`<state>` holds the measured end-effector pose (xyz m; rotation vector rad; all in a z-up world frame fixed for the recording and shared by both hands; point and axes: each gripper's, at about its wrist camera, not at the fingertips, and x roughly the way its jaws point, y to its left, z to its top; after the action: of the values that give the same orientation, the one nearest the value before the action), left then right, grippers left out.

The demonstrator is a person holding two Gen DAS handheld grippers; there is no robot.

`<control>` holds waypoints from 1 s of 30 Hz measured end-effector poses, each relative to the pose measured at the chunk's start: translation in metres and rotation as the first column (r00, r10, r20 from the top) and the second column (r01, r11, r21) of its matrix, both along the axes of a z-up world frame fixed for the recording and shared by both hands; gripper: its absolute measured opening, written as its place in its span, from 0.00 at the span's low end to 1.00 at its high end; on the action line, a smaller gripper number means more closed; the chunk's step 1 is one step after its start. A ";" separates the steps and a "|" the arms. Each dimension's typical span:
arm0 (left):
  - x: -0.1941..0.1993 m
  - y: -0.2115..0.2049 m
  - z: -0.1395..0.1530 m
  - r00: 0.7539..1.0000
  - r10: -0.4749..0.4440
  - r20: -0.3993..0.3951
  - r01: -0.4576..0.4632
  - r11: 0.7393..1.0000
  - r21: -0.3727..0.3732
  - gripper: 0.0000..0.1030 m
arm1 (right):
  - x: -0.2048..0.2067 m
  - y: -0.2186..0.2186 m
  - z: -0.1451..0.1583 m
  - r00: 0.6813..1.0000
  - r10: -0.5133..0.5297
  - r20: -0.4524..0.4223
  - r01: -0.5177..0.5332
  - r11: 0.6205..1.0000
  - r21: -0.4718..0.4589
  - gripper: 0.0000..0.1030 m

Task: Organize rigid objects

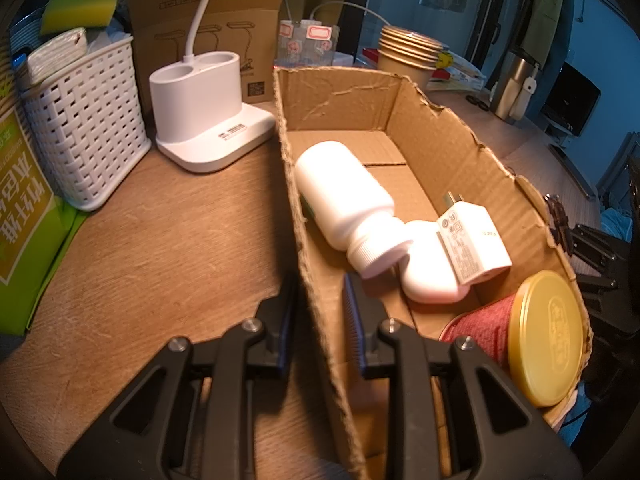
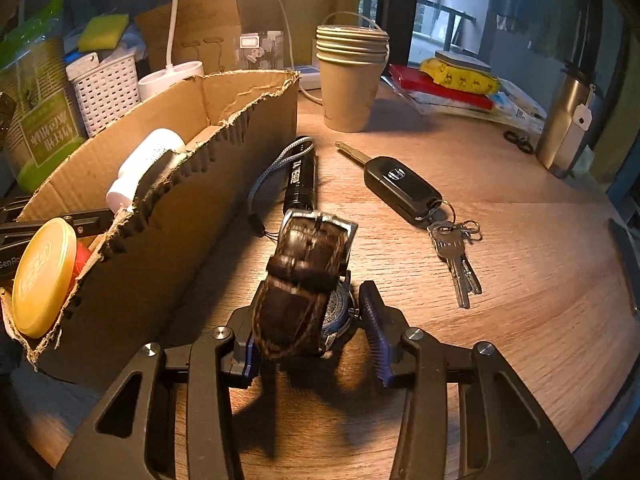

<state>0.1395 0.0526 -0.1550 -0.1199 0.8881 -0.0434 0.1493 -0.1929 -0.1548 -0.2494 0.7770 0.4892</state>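
The cardboard box (image 1: 440,152), clamped at its wall by the left tongs (image 1: 320,320), already holds a bottle (image 1: 344,192), charger (image 1: 472,244) and tin (image 1: 544,332), while the right tongs (image 2: 312,336) bracket the watch (image 2: 304,288), seemingly not yet pinching it, with torch (image 2: 300,176) and keys (image 2: 408,190) left on the surface (image 2: 520,280).

Dim, warm light from the left casts long shadows; fisheye edges bend and darken.

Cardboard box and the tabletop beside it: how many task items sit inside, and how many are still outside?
Inside the cardboard box: 4
white bottle
white case
USB charger
gold-lidded tin

Outside: 3
wristwatch
flashlight
car key

Total: 7
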 end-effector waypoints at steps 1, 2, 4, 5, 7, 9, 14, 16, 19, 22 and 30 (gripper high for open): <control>0.000 0.000 0.000 1.000 0.000 0.000 0.000 1.000 0.000 0.24 | 0.000 -0.001 0.001 1.000 -0.002 0.003 0.002 1.000 0.004 0.44; 0.000 0.000 0.000 1.000 0.000 0.000 0.000 1.000 0.000 0.24 | 0.000 -0.002 0.002 1.000 -0.006 0.006 0.006 1.000 0.010 0.44; 0.000 0.000 0.000 1.000 0.000 0.000 0.000 1.000 0.000 0.24 | -0.001 -0.004 0.004 1.000 -0.012 0.012 0.012 1.000 0.022 0.44; 0.000 0.000 0.000 1.000 0.000 0.000 0.000 1.000 0.000 0.24 | -0.002 -0.004 0.005 1.000 -0.011 0.015 0.011 1.000 0.025 0.44; 0.000 0.000 0.000 1.000 0.000 0.000 0.000 1.000 0.000 0.24 | -0.003 -0.004 0.008 1.000 -0.012 0.026 0.011 0.999 0.030 0.44; 0.000 0.000 0.000 1.000 0.000 0.000 0.000 1.000 0.000 0.24 | -0.006 -0.004 0.013 0.999 -0.006 0.039 0.004 0.999 0.034 0.44; 0.000 0.000 0.000 1.000 0.000 0.000 0.000 1.000 0.000 0.24 | -0.014 0.001 0.033 0.996 0.009 0.093 -0.014 0.999 0.047 0.44; 0.000 0.000 0.000 1.000 0.000 0.000 0.000 1.000 0.000 0.24 | -0.018 0.002 0.041 0.993 0.014 0.114 -0.020 0.999 0.049 0.44; 0.000 0.000 0.000 1.000 0.000 0.000 0.000 1.000 0.000 0.24 | -0.021 0.004 0.052 0.989 0.020 0.146 -0.028 0.998 0.052 0.43; 0.000 0.000 0.000 1.000 0.000 0.000 0.000 1.000 0.000 0.24 | -0.023 0.006 0.060 0.986 0.023 0.166 -0.031 0.998 0.049 0.43; 0.000 0.000 0.000 1.000 0.000 0.000 0.000 1.000 0.000 0.24 | -0.030 0.014 0.081 0.975 0.045 0.218 -0.060 0.996 0.061 0.43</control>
<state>0.1394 0.0522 -0.1550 -0.1201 0.8882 -0.0434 0.1195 -0.1787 -0.0734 -0.2566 0.5410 0.5278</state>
